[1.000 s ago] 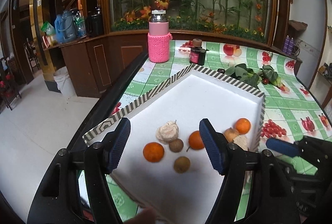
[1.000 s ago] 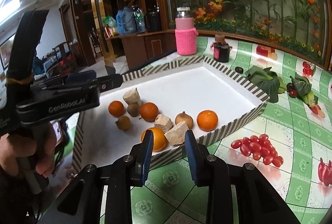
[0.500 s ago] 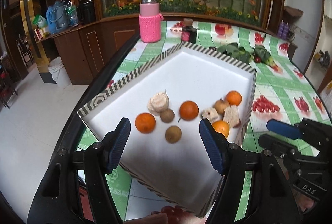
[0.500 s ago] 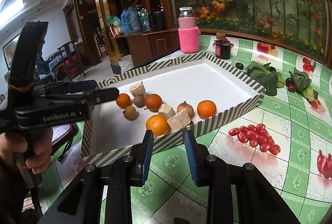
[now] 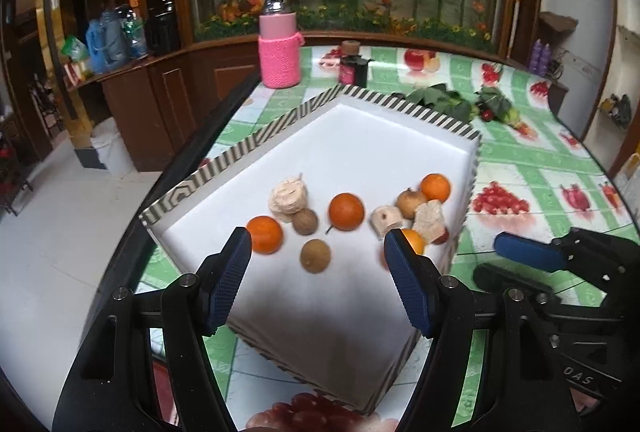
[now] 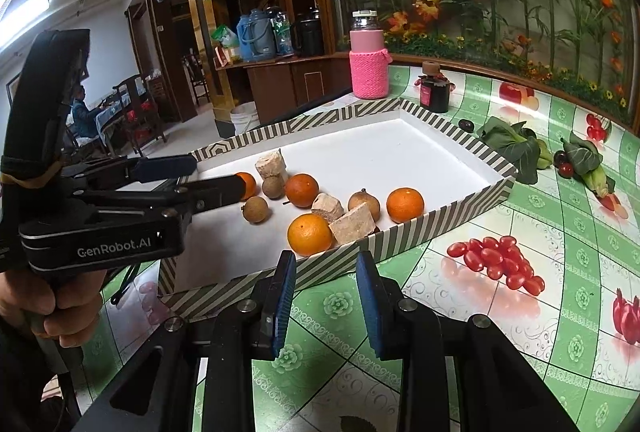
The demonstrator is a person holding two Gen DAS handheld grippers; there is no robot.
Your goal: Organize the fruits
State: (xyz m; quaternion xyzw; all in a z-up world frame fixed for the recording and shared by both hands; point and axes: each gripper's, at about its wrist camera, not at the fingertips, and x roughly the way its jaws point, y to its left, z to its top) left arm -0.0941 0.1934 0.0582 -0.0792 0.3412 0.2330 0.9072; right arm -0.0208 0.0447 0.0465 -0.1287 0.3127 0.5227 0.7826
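Note:
A white tray with a striped rim [image 5: 280,120] [image 6: 440,216] lies on the fruit-print tablecloth. It holds several oranges [image 5: 346,211] [image 6: 310,234], brown round fruits [image 5: 315,255] [image 6: 255,209] and beige chunks [image 5: 289,197] [image 6: 354,229]. My left gripper [image 5: 316,254] is open and empty above the tray's near part, over a brown fruit. It also shows in the right wrist view [image 6: 208,176]. My right gripper [image 6: 326,264] is open and empty over the table, just outside the tray's near rim. It also shows in the left wrist view [image 5: 520,260].
A pink knit-covered bottle [image 5: 279,50] and a small dark jar [image 5: 353,68] stand beyond the tray. Leafy greens with small fruits [image 6: 516,148] lie on the table to the right. The table's dark edge [image 5: 192,168] runs along the left.
My left gripper has drawn back and risen from the tray, then eased forward again. My right gripper has pulled back a little from the tray's rim.

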